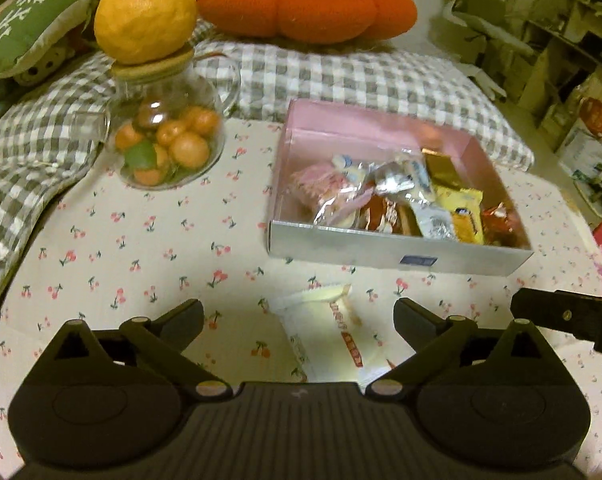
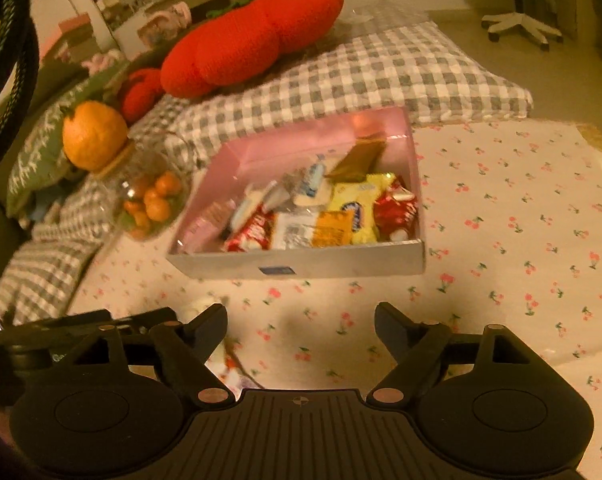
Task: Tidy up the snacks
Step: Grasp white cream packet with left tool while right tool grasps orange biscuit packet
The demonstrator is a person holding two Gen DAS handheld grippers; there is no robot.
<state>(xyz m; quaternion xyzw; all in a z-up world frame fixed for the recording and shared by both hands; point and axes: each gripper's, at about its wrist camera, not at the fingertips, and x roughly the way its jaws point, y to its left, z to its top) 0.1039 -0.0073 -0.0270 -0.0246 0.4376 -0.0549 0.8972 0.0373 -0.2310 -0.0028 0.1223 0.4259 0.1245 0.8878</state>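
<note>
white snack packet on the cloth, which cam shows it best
Left wrist view: the white snack packet lies in plain sight between the open left gripper fingers. The right wrist view catches only a blurred sliver of it beside its left finger.

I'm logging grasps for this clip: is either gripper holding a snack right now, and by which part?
Nothing is held. The left gripper is open above the white snack packet on the cloth; the right gripper is open and empty.
</note>
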